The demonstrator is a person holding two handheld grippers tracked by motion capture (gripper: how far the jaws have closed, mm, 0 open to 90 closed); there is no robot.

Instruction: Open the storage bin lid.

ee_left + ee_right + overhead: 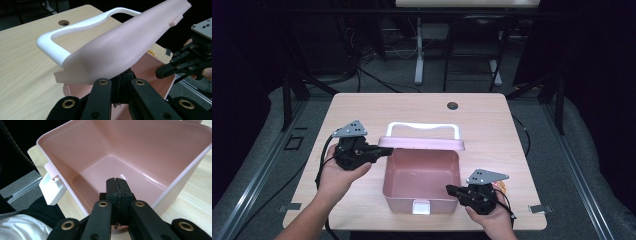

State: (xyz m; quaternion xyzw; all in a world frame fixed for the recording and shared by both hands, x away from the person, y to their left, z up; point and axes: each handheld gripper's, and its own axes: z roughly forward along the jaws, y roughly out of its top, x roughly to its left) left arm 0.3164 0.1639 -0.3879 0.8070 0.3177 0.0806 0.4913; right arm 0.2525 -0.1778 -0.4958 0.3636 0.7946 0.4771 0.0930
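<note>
- The pink box (422, 177) sits near the front-middle of the wooden table (492, 125), its cavity empty, with a white latch (421, 206) on the front wall facing the person.
- Its pink lid (422, 143) stands raised along the far edge of the box, hinged back, with the white handle (424, 127) arching beyond it – the underside of the lid (120, 47) fills much of the left gripper view.
- The left gripper (384, 151) reaches in from the left, its tips at the left end of the lid; the jaws are pressed together, and in the left gripper view they meet just under the lid's lower edge. Whether they touch the lid I cannot tell.
- The right gripper (451, 190) hangs at the right front corner of the box – jaws pressed together with nothing between them. In the right gripper view its tips (117, 185) point over the rim into the box (140, 152), above the bare floor.
- The latch (51, 188) hangs off the rim at the left of that view.
- A round hole (452, 106) marks the table's far side.
- A small orange thing (500, 187) lies just behind the right hand (492, 215), too hidden to name.
</note>
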